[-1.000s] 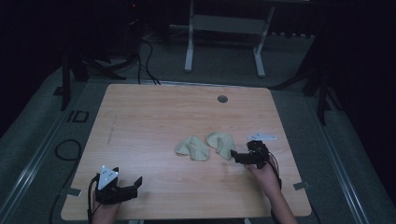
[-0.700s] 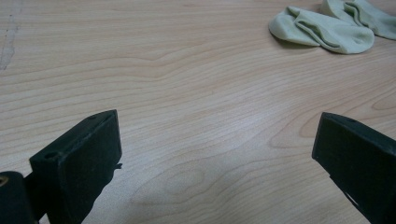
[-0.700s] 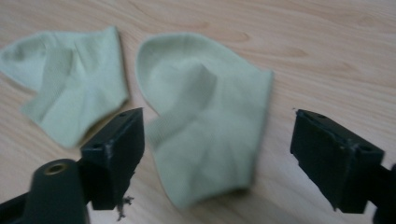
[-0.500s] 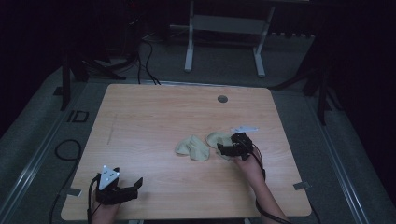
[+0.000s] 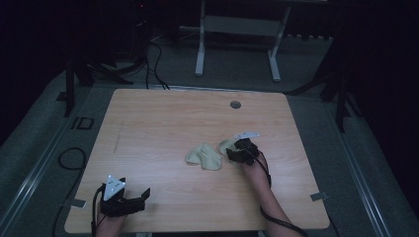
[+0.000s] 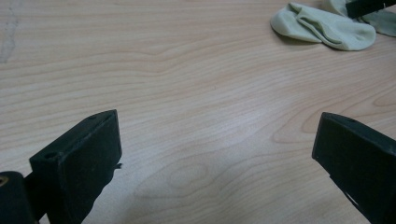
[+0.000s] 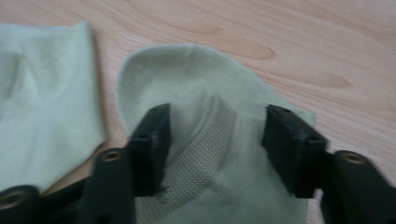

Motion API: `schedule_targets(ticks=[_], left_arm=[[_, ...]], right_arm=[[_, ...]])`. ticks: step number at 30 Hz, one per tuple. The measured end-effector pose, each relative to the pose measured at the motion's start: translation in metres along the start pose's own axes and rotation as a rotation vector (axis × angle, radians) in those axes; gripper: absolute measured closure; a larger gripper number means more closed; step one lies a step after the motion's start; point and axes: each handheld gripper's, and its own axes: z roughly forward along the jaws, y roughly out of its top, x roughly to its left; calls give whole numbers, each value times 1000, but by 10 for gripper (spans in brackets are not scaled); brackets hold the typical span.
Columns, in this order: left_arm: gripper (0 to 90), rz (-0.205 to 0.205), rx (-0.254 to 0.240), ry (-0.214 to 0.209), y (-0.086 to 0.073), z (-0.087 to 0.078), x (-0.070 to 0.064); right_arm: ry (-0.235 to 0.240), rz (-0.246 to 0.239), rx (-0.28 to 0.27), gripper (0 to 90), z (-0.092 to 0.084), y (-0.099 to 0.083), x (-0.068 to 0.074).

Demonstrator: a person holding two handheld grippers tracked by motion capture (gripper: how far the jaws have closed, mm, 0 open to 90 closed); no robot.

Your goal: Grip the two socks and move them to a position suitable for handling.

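Lower left of the high view: left gripper [image 5: 132, 200] parked low on the desk [image 5: 163, 123], fingers spread wide, nothing between them. Centre: one pale green sock [image 5: 203, 157] lying crumpled. Just right of centre: right gripper [image 5: 233, 154] down on the second sock [image 7: 205, 140], fingers just been closing, astride a raised ribbed fold, not yet pinching. Grasping step, probably. Next: squeeze fully onto the fold, then lift.

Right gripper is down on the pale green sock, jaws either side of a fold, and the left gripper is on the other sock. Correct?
Not quite. The left gripper isn't on a sock: it sits open over bare table near the front left corner, as the high view shows. The right gripper does straddle a fold of the pale green sock, its jaws just closing.
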Motion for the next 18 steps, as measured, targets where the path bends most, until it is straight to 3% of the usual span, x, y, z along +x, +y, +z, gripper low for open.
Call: schedule_targets(ticks=[4, 6, 12, 18], left_arm=[[13, -2, 2, 1, -1, -1, 0], [13, -1, 0, 0, -1, -2, 0], [13, -3, 6, -2, -1, 0, 0], [13, -2, 8, -3, -1, 1, 0]], right_arm=[[-18, -24, -13, 753, -2, -2, 3], [-28, -35, -3, 804, -3, -1, 5], [-29, -34, 29, 822, -9, 4, 2], [-11, -55, 12, 822, -31, 10, 1]])
